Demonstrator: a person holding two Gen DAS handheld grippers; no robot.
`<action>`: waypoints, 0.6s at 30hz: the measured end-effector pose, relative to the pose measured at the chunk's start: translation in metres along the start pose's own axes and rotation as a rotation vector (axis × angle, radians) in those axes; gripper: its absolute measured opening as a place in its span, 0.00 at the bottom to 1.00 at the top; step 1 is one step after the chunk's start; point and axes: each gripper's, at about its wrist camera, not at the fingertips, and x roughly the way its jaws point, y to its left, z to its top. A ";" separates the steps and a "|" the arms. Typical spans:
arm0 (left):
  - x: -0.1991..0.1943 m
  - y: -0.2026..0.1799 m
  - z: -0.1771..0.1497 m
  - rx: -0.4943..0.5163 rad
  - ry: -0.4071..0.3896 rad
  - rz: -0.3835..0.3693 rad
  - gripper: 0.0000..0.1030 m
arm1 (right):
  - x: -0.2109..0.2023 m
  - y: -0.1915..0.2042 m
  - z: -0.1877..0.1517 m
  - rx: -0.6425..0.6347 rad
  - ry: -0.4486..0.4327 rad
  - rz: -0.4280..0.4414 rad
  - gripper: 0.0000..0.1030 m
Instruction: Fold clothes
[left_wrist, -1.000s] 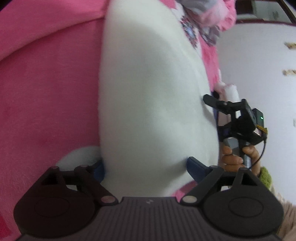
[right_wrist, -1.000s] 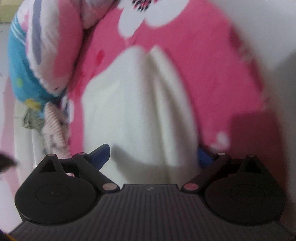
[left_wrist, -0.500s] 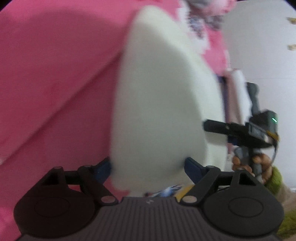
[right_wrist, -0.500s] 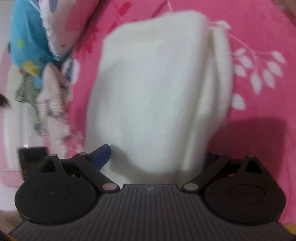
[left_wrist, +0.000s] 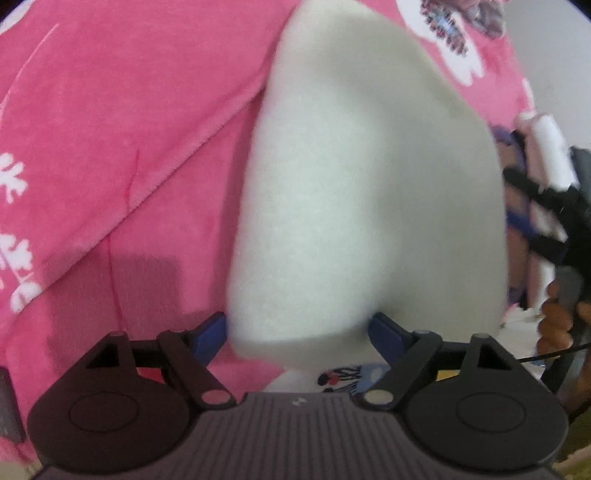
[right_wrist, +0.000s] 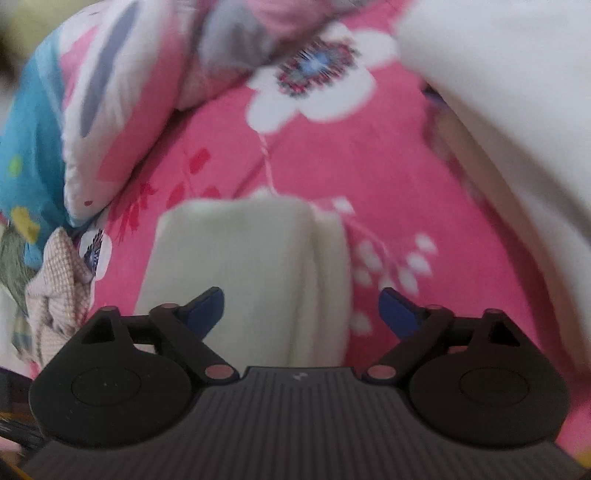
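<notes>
Cream fleece garment (left_wrist: 362, 206) raised over pink floral blanket (left_wrist: 110, 129), bulging between spread blue-tipped fingers of left gripper (left_wrist: 297, 328); grip itself hidden, cannot tell. Folded part (right_wrist: 251, 273) on blanket beneath right gripper (right_wrist: 301, 306), wide open, holding nothing.

White garment (left_wrist: 369, 206) is held between left gripper (left_wrist: 297, 326) fingers over pink bedspread (left_wrist: 110, 129); right gripper (left_wrist: 550, 210) is seen at right.
</notes>
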 end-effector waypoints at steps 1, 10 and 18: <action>0.003 -0.002 0.000 -0.017 0.007 0.013 0.84 | 0.001 0.002 0.002 -0.026 -0.011 0.005 0.80; 0.025 -0.016 -0.001 -0.120 0.051 0.099 0.86 | 0.049 -0.021 0.026 0.029 0.049 0.102 0.40; 0.028 -0.039 0.006 -0.082 0.071 0.166 0.84 | 0.022 -0.019 0.033 -0.041 -0.017 0.238 0.14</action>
